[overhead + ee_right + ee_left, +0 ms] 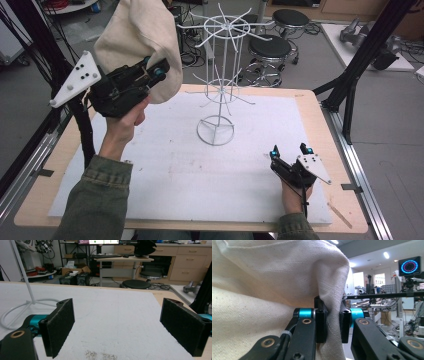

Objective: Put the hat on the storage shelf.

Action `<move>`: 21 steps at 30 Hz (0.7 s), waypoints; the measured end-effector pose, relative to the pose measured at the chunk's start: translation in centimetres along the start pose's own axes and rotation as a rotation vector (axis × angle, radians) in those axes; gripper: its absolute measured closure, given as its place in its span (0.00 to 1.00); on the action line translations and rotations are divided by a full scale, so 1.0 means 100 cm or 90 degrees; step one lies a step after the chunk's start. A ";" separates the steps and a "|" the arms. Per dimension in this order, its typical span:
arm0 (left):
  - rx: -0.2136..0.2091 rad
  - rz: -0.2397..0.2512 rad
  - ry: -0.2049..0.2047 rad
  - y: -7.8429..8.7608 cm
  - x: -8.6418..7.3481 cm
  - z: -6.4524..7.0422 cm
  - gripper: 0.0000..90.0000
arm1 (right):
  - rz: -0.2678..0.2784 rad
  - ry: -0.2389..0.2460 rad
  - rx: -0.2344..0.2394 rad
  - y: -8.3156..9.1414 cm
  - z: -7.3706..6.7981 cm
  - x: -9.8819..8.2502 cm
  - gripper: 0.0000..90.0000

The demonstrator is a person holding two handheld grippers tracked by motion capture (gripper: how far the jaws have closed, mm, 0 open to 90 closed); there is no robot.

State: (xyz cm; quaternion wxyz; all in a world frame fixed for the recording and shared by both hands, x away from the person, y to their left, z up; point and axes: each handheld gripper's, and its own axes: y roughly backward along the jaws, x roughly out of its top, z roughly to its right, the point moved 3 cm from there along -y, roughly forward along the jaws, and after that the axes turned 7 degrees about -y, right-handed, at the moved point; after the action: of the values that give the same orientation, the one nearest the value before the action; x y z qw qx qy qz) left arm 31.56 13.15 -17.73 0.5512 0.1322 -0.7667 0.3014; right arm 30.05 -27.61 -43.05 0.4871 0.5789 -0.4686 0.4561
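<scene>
No brand, label or writing can be read on anything. Taking the white wire rack that stands on the table as the landmark: to the left of the rack, the left gripper is raised well above the table, its jaws pointing toward the rack's upper spokes. The jaws are pinched tight on a fold of a cream cloth bag, which bulges up and back over the gripper and hangs just left of the rack's top ring; whether the bag touches the rack I cannot tell. In the left gripper view the two pads squeeze a ridge of the bag between them. The left hand grips the gripper body from below, the forearm rising steeply from a green sleeve. The rack's round base sits on the white mat near the table's middle. To the right of the rack and nearer the person, the right gripper lies low on the mat, pointing away from the person, held by the right hand. Its jaws stand wide apart with nothing between them; in the right gripper view bare mat shows between the pads, with the rack's base at the left.
</scene>
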 end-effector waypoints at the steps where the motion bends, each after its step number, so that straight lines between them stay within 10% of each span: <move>1: -0.008 0.001 -0.005 -0.006 0.003 0.001 0.90 | 0.000 -0.002 0.001 0.000 0.000 0.000 0.13; 14: -0.052 0.003 0.009 -0.035 -0.009 0.011 0.90 | -0.004 -0.006 0.004 0.000 -0.001 0.000 0.13; 21: -0.077 -0.047 -0.024 -0.047 -0.023 0.025 0.90 | 0.000 -0.001 0.003 0.000 0.000 0.000 0.13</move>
State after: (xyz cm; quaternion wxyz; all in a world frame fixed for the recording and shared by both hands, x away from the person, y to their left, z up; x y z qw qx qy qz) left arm 33.01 7.66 -18.88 0.5546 0.1327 -0.7882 0.2314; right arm 30.00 -27.62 -43.03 0.4853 0.5802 -0.4682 0.4569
